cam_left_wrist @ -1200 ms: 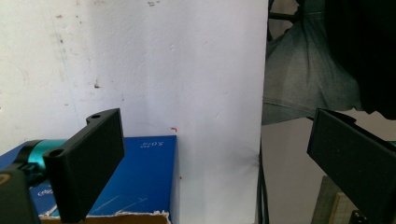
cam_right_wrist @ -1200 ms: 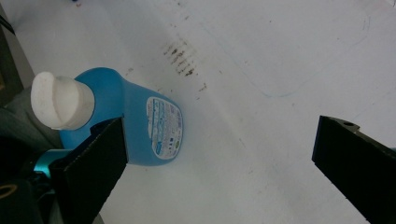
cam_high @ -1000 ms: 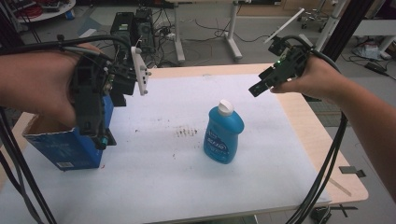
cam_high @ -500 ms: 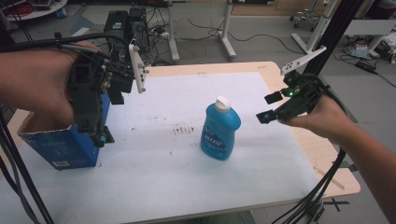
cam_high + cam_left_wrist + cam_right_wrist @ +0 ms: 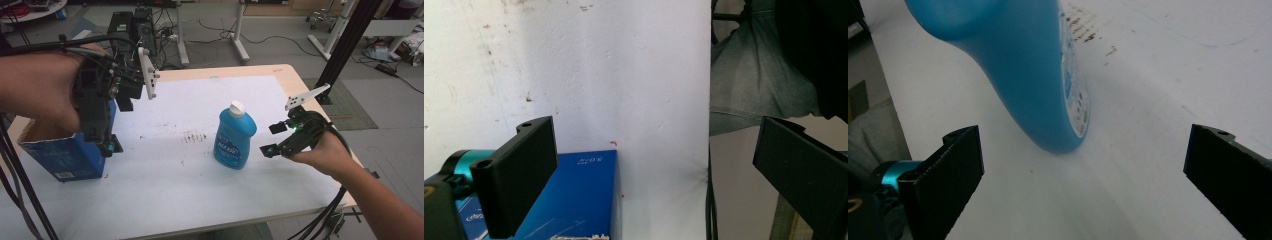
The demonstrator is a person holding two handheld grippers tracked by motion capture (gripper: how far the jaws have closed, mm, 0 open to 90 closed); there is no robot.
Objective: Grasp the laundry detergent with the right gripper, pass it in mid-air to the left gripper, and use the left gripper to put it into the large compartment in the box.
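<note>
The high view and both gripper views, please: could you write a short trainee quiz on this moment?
1. True or false: the right tongs touch the bottle.
2. What colour is the bottle's cap?
3. Over which thing do the left tongs hang? A) box B) bottle C) table edge only

Key: 1 false, they stand open just beside it. 2 white. 3 A.
</note>
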